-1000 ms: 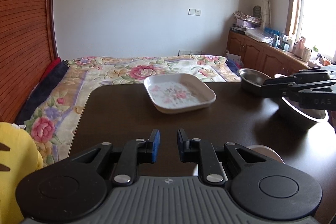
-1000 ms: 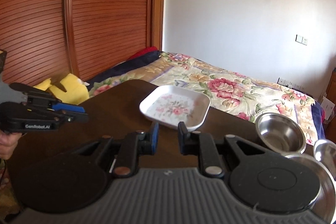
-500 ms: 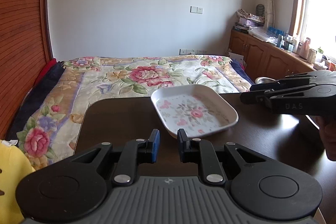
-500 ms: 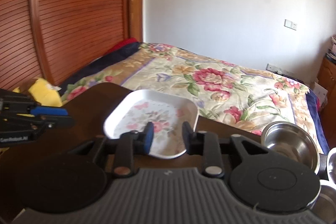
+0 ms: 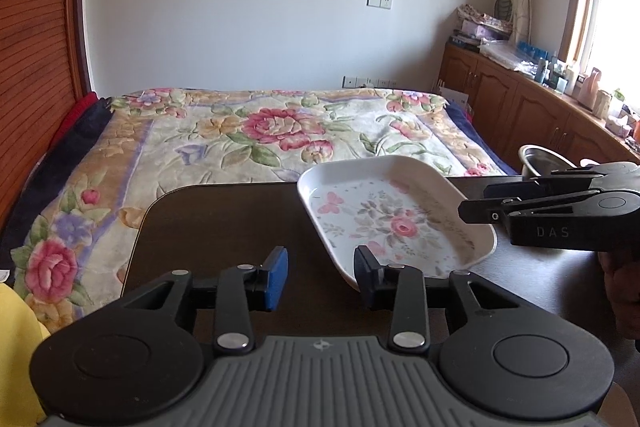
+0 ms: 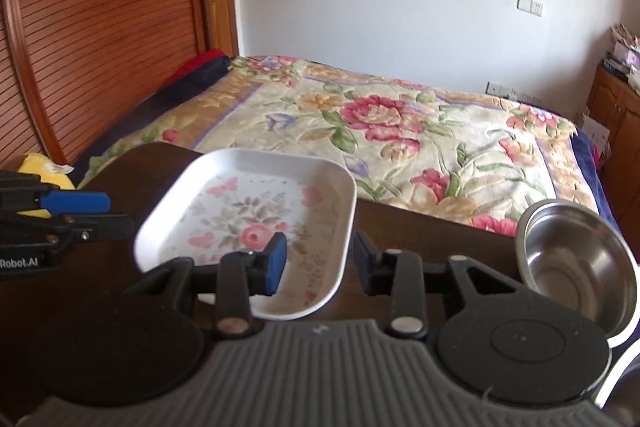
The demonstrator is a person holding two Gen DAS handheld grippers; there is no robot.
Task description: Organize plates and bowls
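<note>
A flowered bed (image 5: 280, 131) is lying at twelve o'clock beyond the dark bench (image 5: 224, 223). The white floral plate (image 5: 394, 223) is sitting on it, steel bowl (image 6: 576, 259) at three o'clock. Left gripper (image 5: 320, 277) and right gripper (image 6: 318, 261) are both hovering released at the plate's near rim.

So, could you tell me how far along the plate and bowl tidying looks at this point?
Nothing looks stacked yet. The floral plate sits alone on the dark table, and the steel bowl stands apart to its right. In hand: nothing, though the open right gripper straddles the plate's near rim. The left gripper is open beside the plate. Grasping and grouping everything remains.
</note>
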